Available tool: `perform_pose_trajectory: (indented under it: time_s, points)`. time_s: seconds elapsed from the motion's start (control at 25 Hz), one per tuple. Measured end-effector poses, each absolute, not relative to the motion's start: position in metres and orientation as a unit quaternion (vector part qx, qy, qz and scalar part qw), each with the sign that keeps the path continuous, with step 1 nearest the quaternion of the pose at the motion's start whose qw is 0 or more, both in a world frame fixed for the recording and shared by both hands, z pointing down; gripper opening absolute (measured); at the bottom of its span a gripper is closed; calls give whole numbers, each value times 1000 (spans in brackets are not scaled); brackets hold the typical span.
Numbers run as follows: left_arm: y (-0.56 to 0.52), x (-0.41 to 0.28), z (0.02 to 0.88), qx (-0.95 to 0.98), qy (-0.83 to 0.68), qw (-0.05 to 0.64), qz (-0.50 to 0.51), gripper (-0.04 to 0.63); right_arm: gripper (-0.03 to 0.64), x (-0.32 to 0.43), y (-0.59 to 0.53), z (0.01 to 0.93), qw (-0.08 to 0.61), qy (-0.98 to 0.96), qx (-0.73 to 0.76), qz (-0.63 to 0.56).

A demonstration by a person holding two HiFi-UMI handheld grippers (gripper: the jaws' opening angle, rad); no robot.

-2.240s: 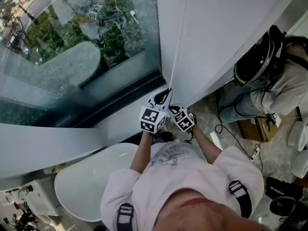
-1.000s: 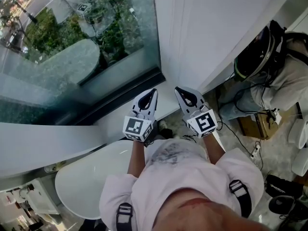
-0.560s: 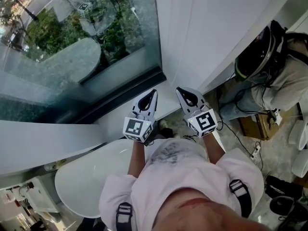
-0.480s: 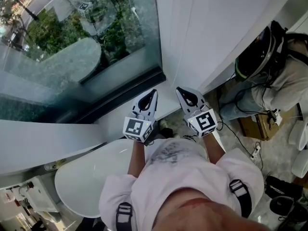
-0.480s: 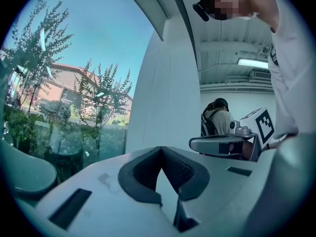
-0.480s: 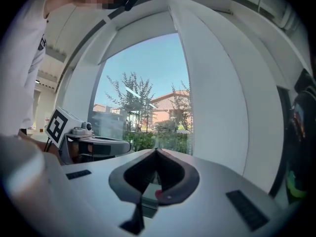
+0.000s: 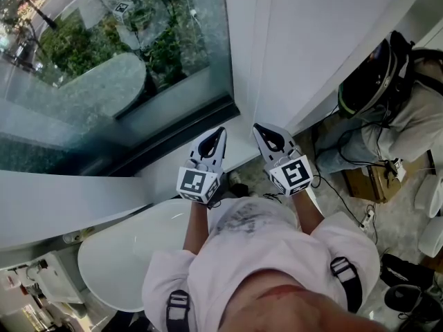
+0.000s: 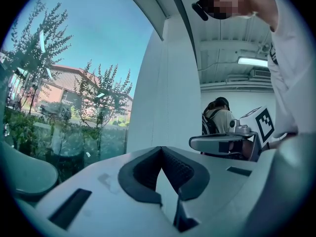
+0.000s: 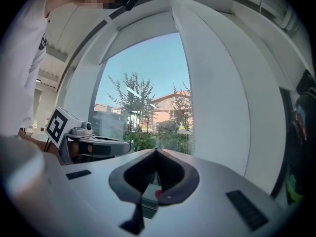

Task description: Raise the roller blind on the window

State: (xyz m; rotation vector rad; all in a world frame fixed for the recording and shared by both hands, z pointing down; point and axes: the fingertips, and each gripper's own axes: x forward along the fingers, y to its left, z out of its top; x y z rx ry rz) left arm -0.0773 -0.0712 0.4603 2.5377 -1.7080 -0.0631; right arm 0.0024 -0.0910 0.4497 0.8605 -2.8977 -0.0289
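Note:
The window glass (image 7: 104,68) stands uncovered, with trees and a street behind it; I cannot make out the blind's own edge. A thin bead cord (image 8: 167,112) hangs free along the white wall strip (image 7: 277,47) right of the glass. My left gripper (image 7: 220,131) and right gripper (image 7: 257,128) sit side by side at chest height, a hand's width apart, pointing at that wall. Both are shut with nothing between the jaws, which the left gripper view (image 8: 160,149) and the right gripper view (image 9: 156,151) also show. Neither gripper touches the cord.
A dark window sill (image 7: 173,140) runs below the glass. A white rounded tabletop (image 7: 118,268) lies at the lower left. At the right a person with a helmet and backpack (image 7: 387,95) crouches, with cables (image 7: 339,199) and boxes on the floor.
Two seconds ago both grippers were together on the cord. They have since let go, dropped slightly and moved apart. Over the last second nothing has visibly moved.

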Motion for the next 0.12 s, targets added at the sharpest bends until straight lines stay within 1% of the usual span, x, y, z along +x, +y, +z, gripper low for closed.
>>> perform_pose_trajectory:
  time_s: [0.12]
  points:
    - [-72,-76,462,828,-559,41,-20,8,60,4,-92,450,59,-957,284,-11]
